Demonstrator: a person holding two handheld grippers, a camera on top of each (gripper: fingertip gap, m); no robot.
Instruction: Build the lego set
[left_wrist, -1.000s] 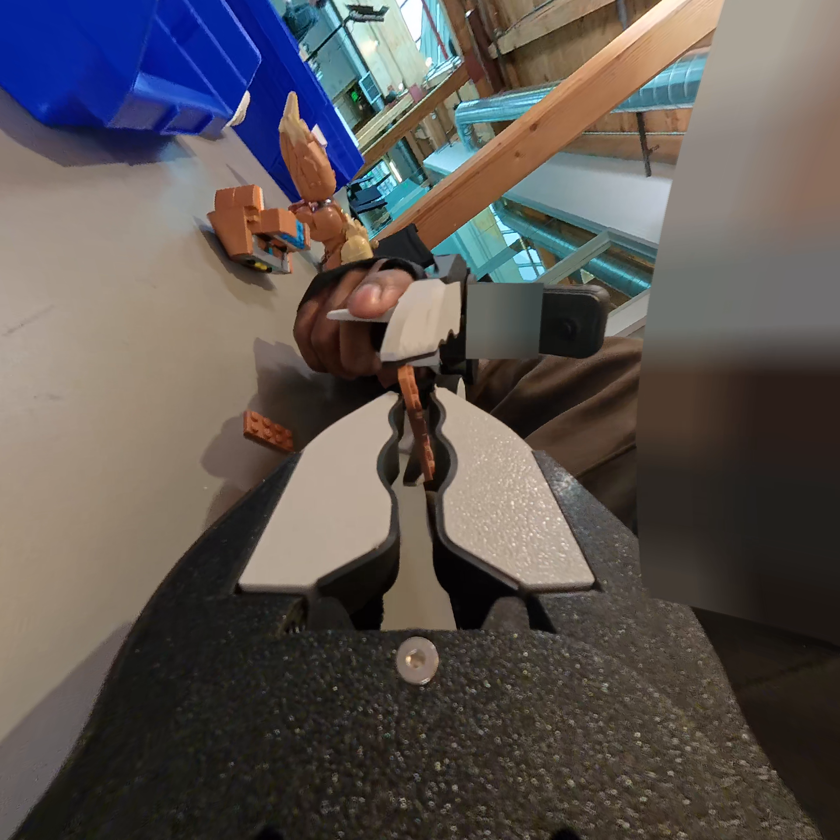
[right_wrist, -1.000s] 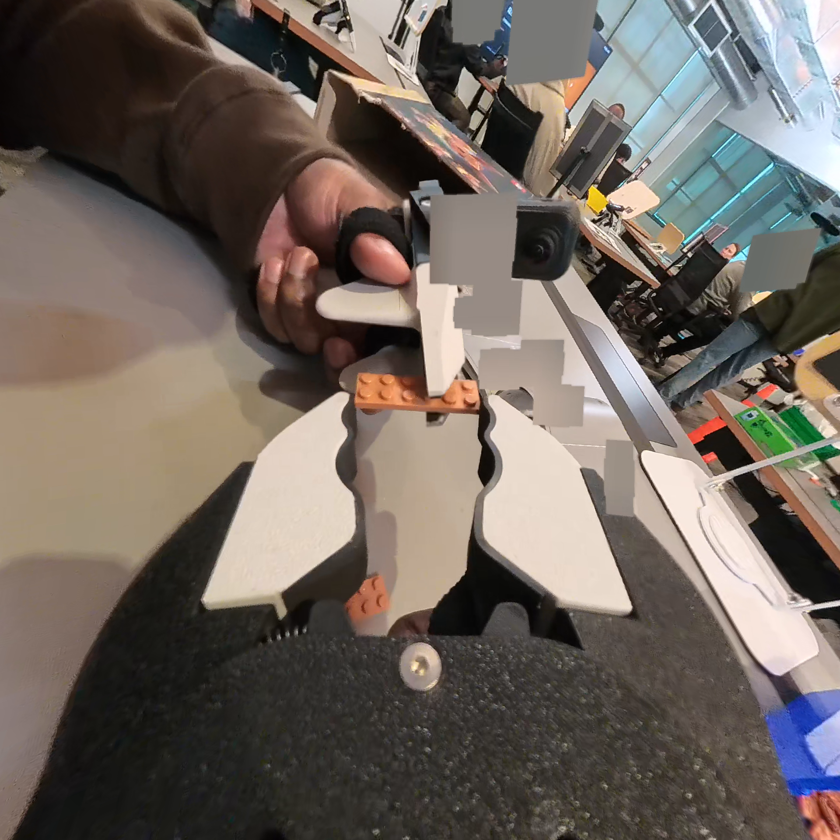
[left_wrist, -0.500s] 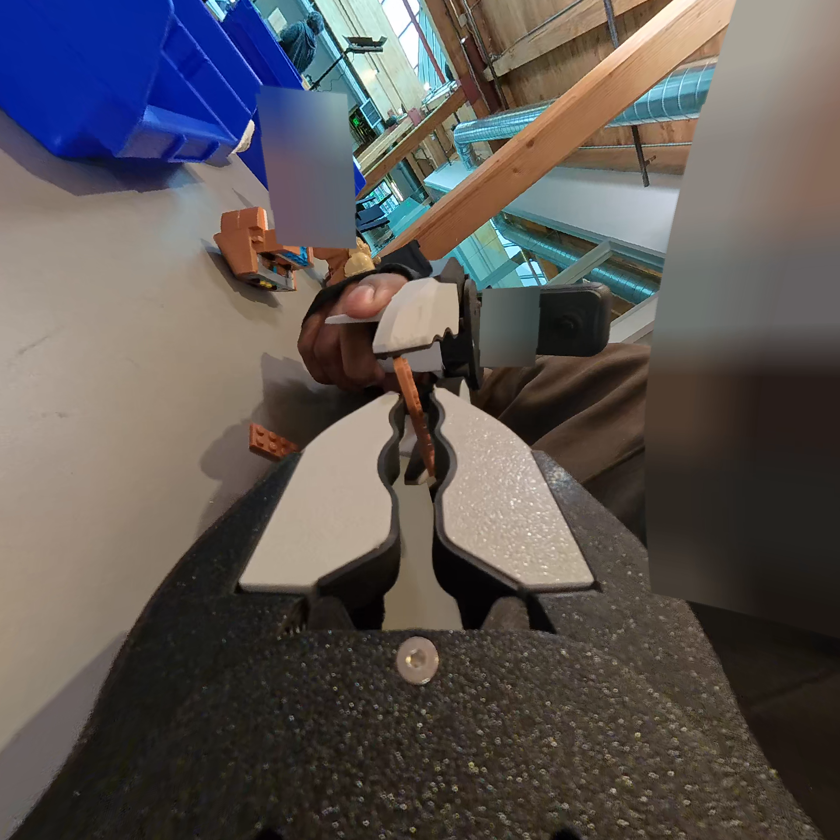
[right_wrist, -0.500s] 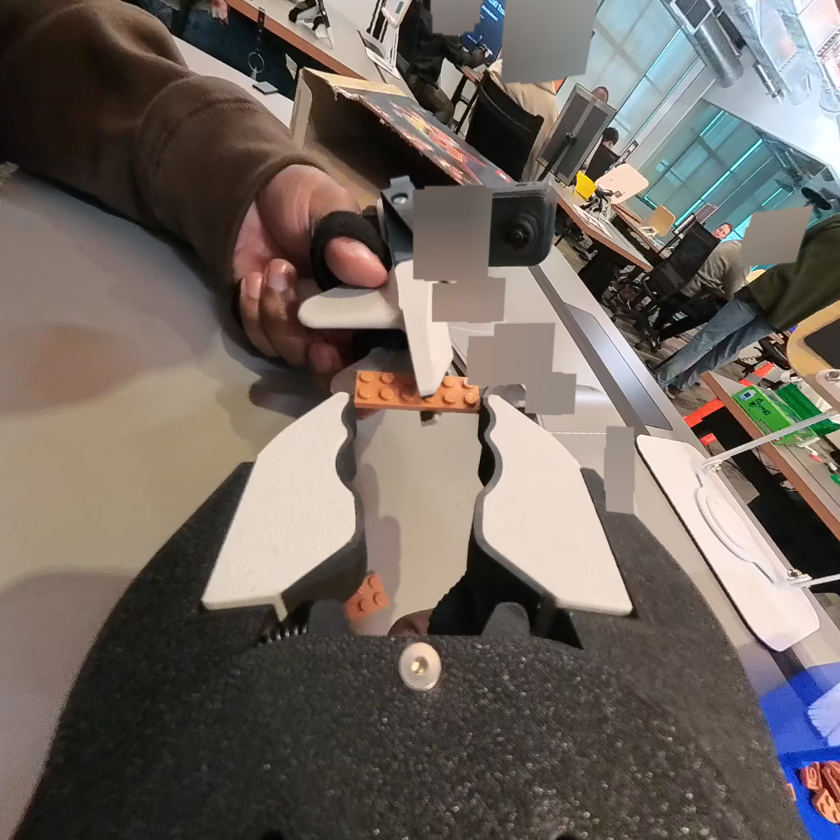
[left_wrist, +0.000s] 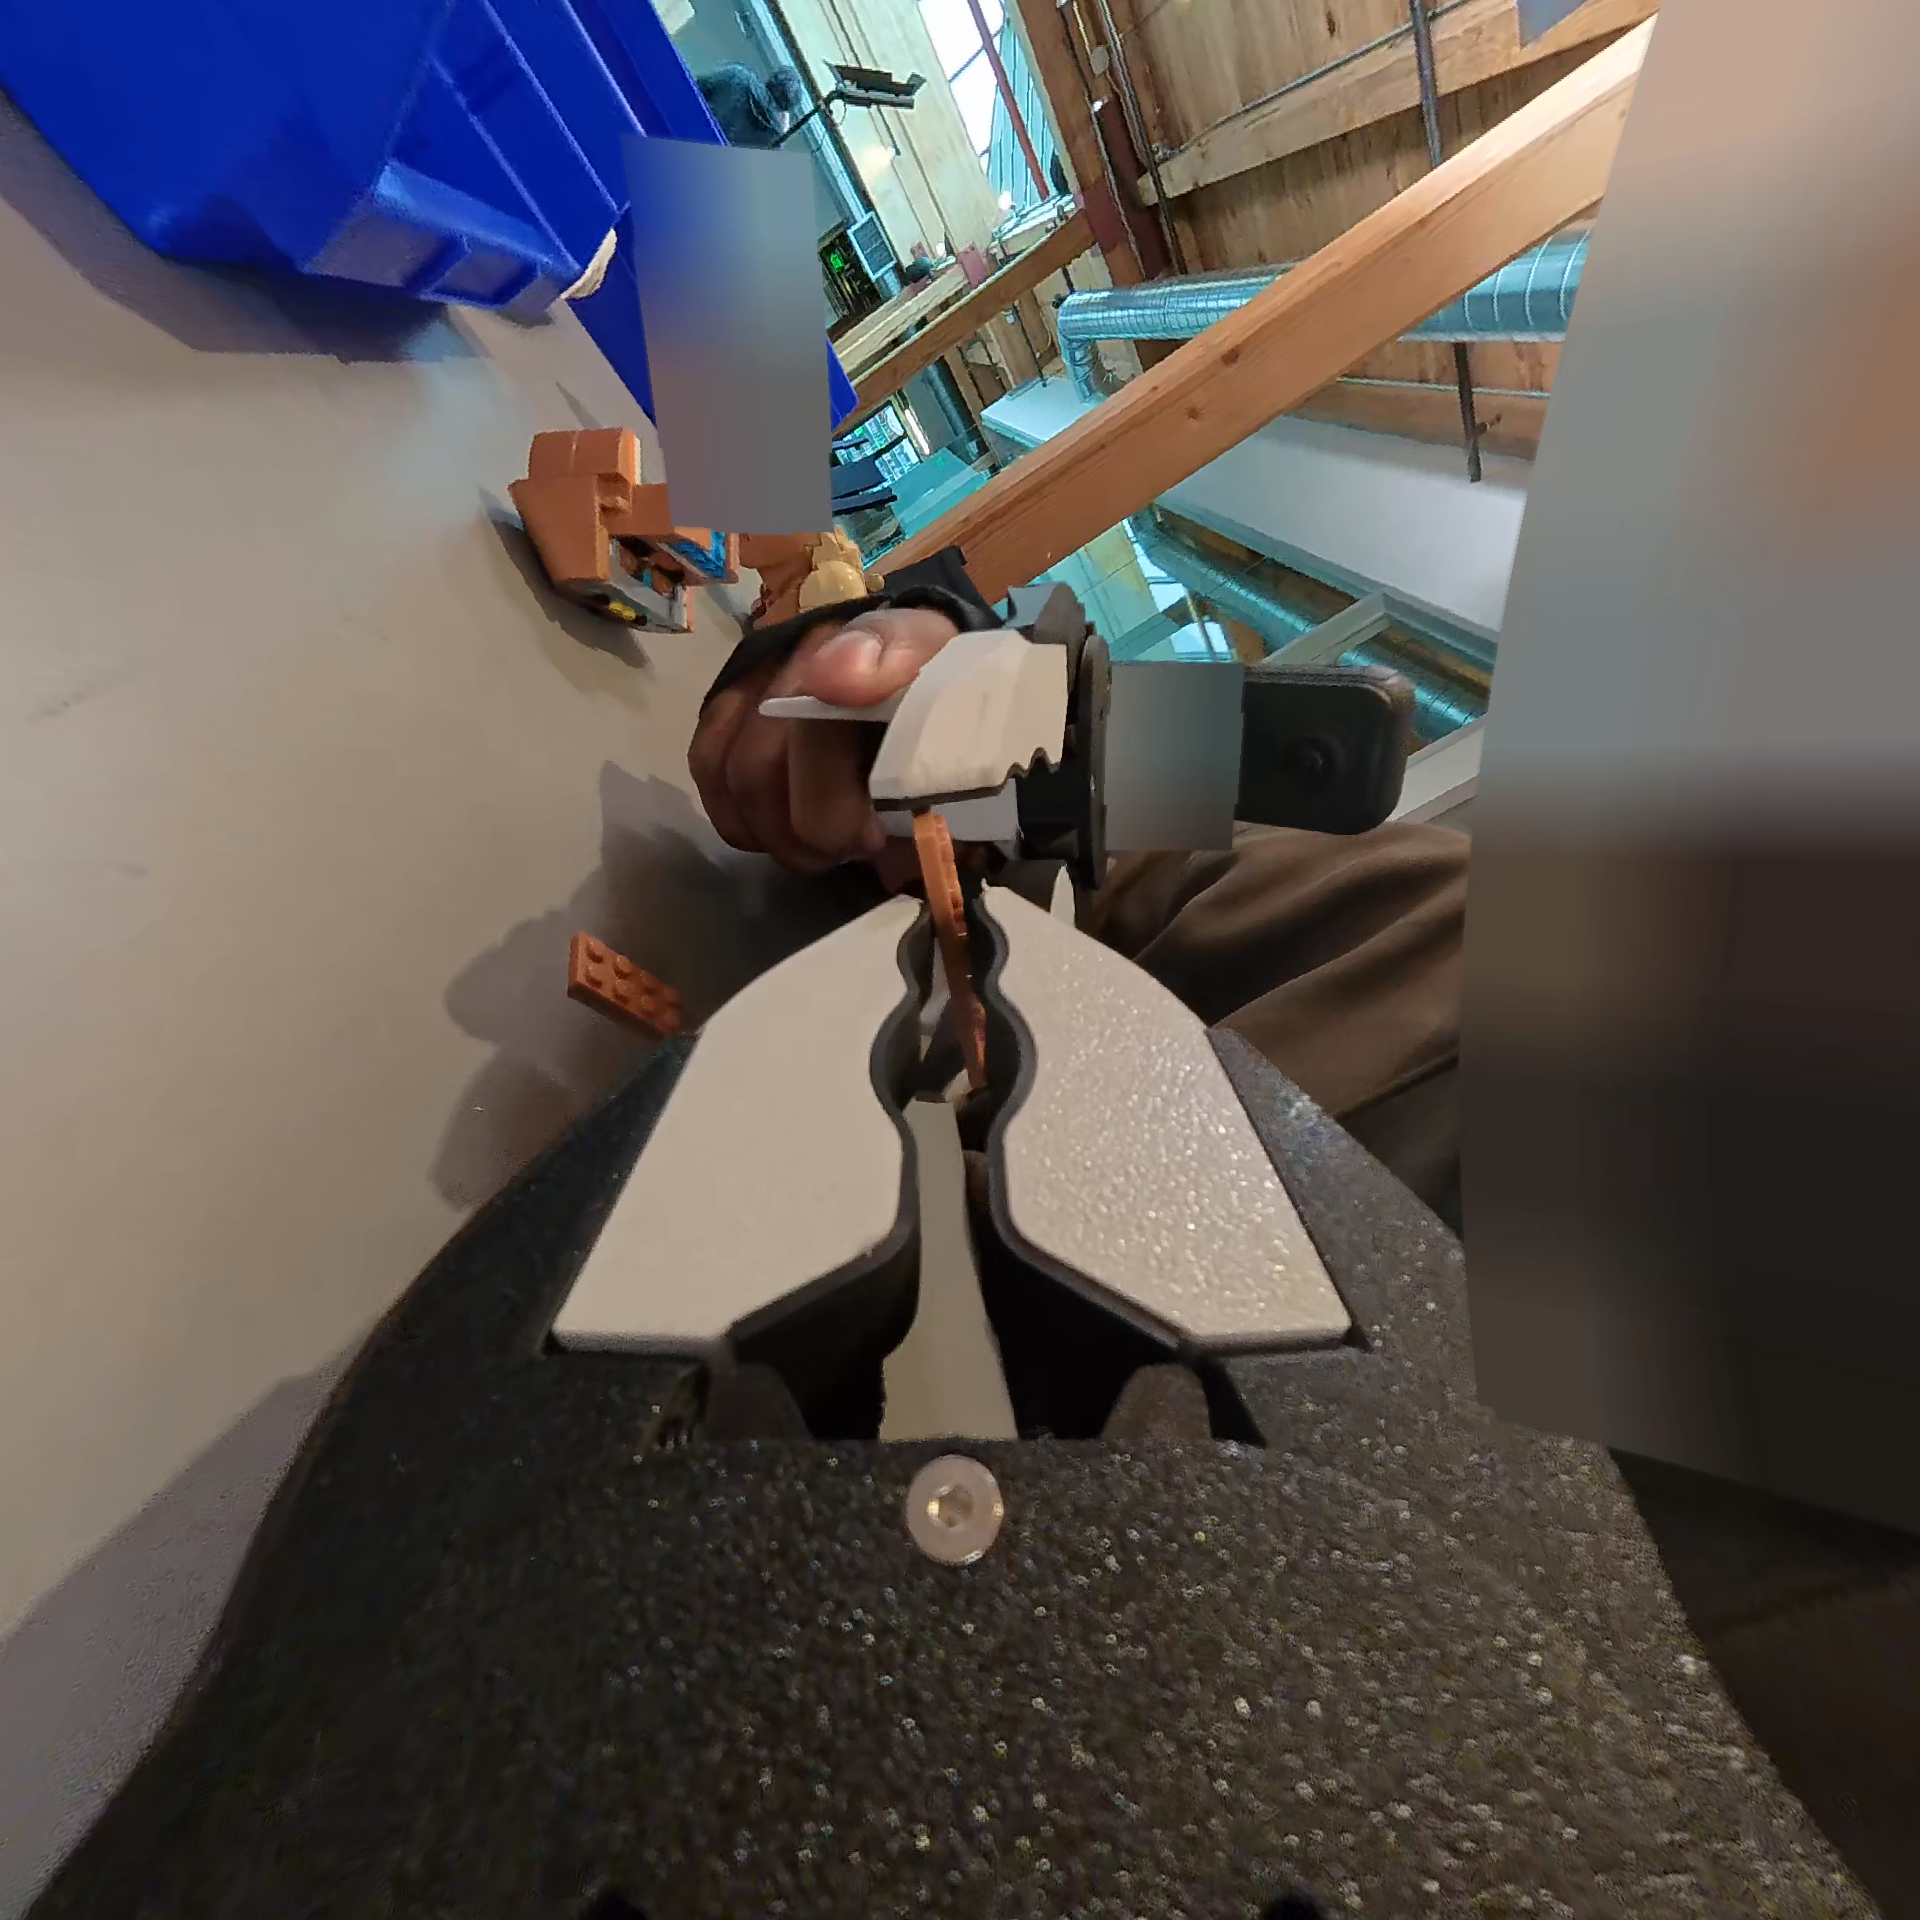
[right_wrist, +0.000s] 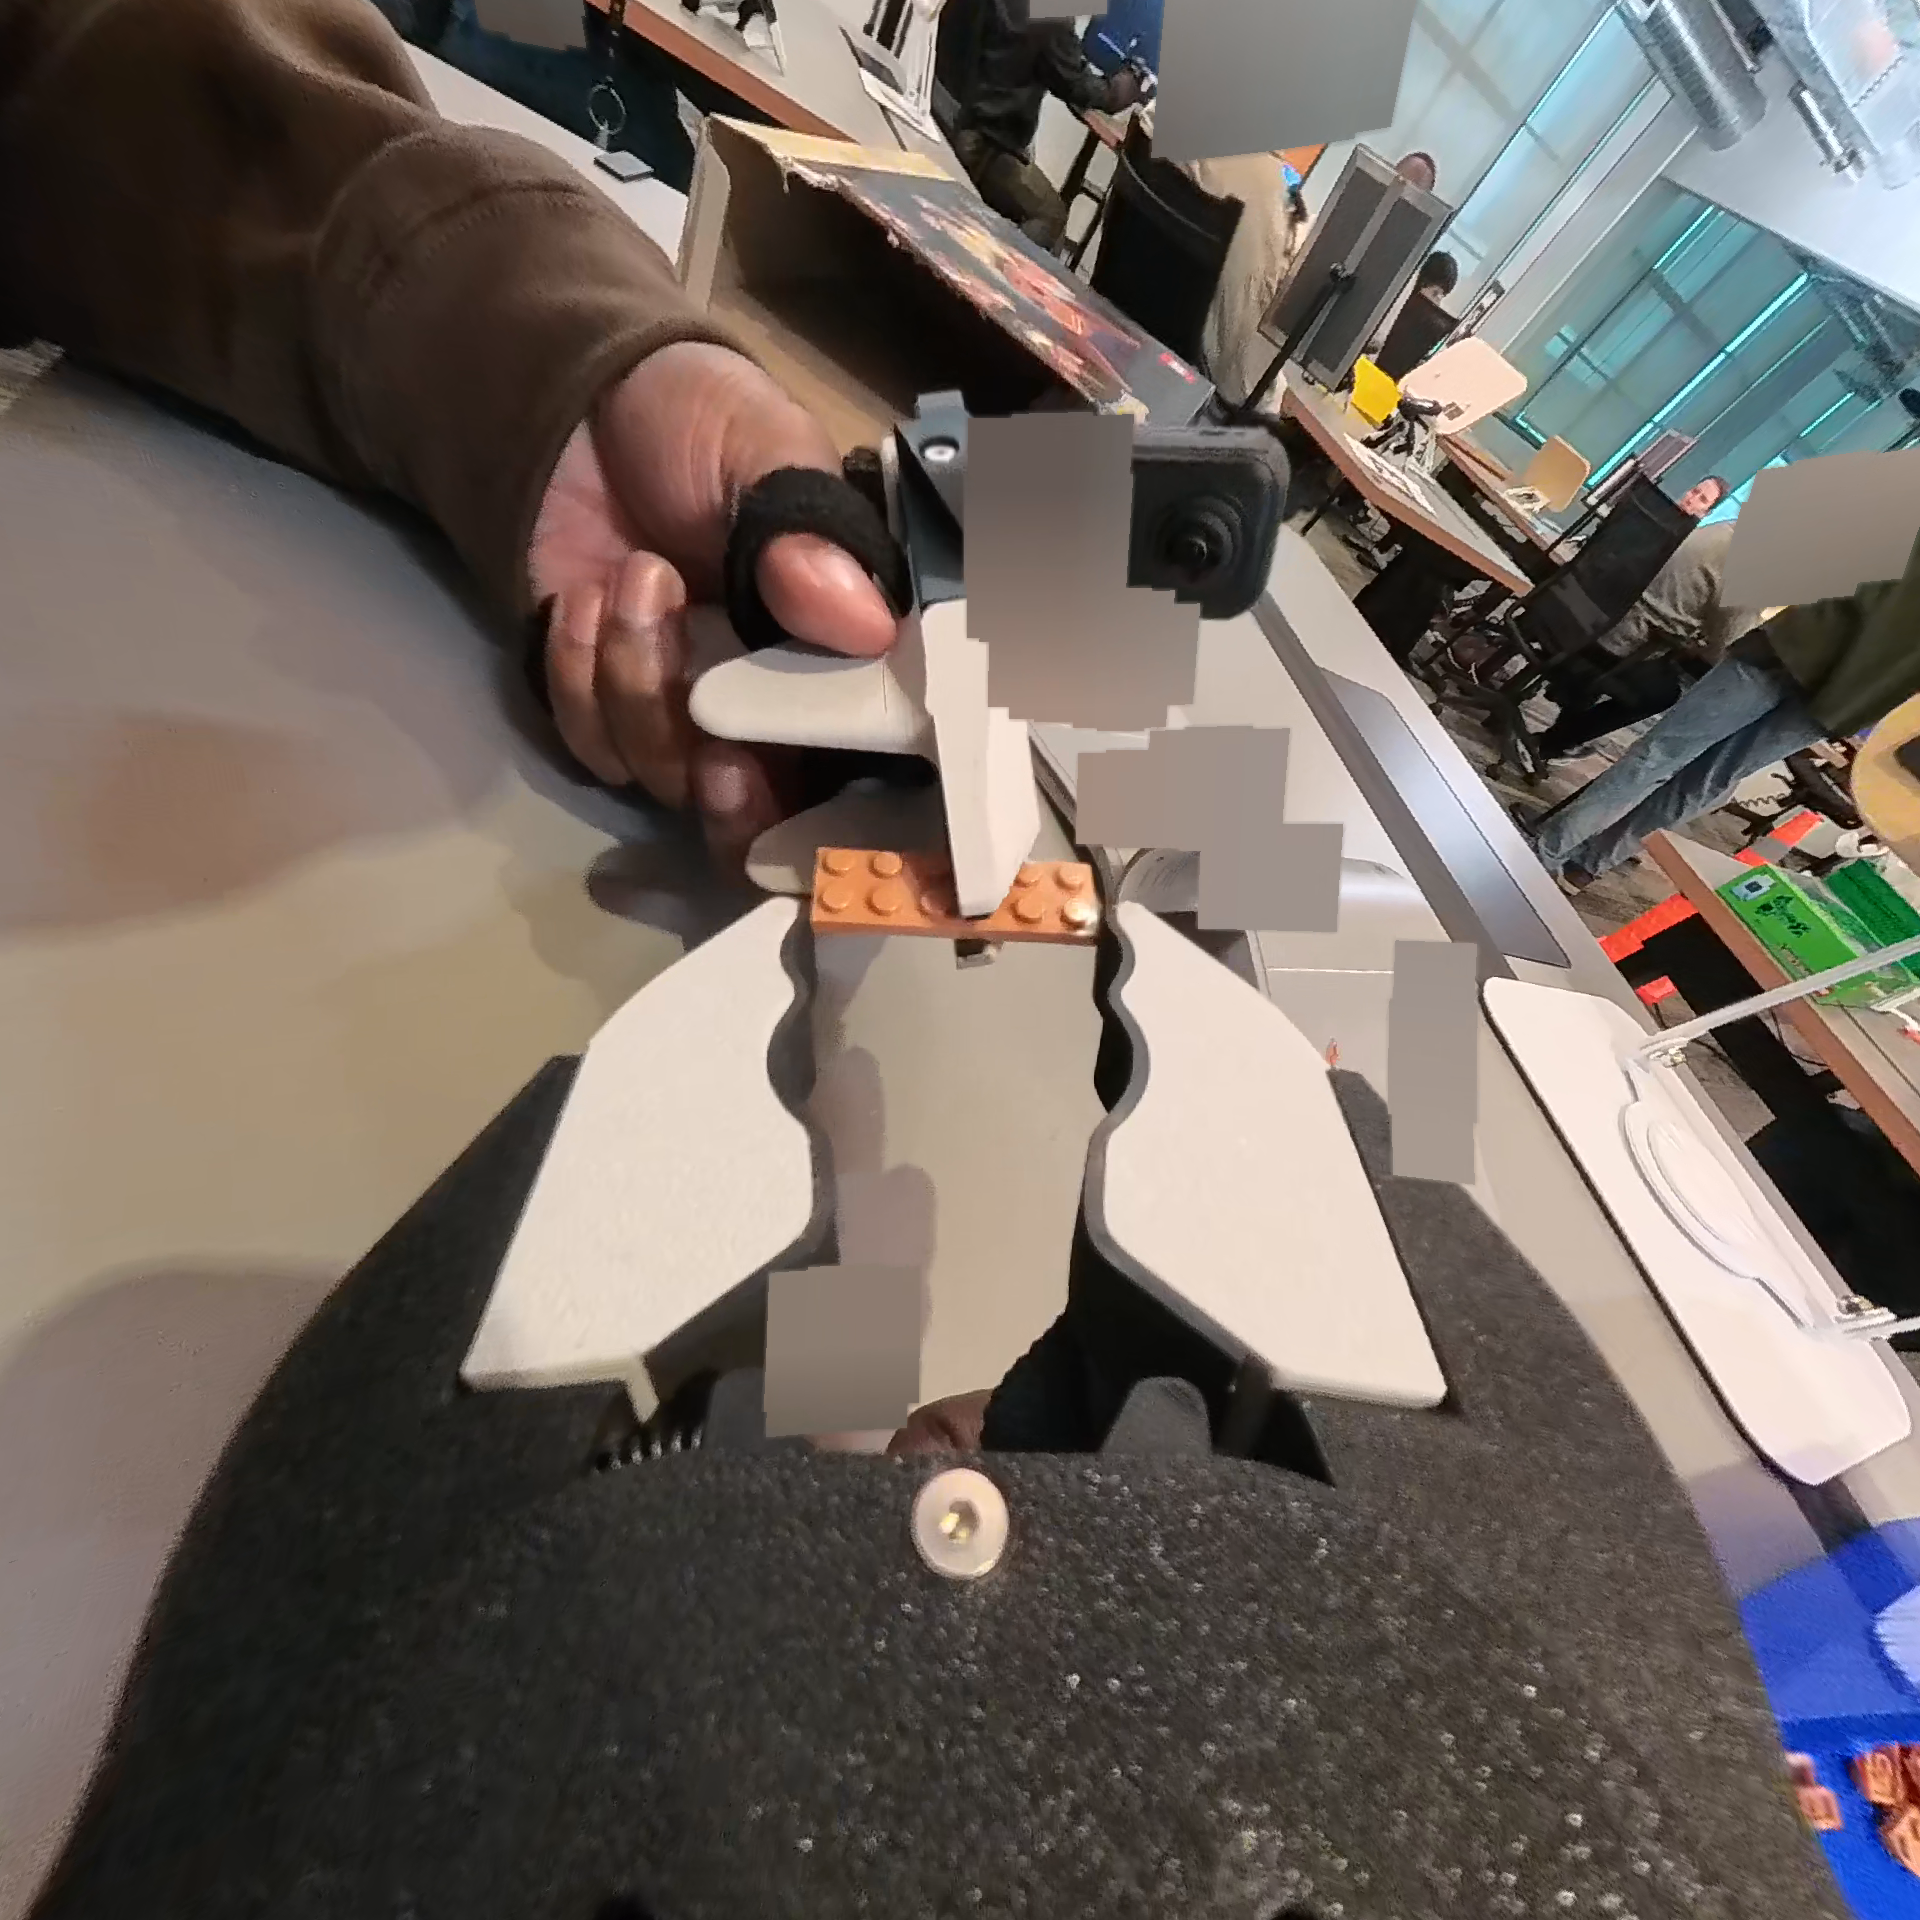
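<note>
You have the orange Lego plate (right_wrist: 951, 902) pinched between both tools above the grey table (left_wrist: 260, 831). Your left gripper (left_wrist: 951, 920) is closed narrow on its flat faces, so in that view you see it edge-on, and your right gripper (right_wrist: 951, 935) stands wide with the plate's two short ends spanning the tips; those tips look to be touching the ends, though I judge that from a close view. Expect the plate to be very light, thin, rigid and smooth, so it will likely pivot or pop out if you squeeze off-centre. The studded face gives better purchase than the slick edges, so hold it across the flat near the middle and keep the ends free for mating. A second, shorter orange plate (left_wrist: 623, 997) lies on the table just beside your left gripper's body. Farther off sit the partly built brown model (left_wrist: 613, 540) and blue bins (left_wrist: 312, 156). Your own hand (right_wrist: 675, 623) crowds the space behind the plate.
</note>
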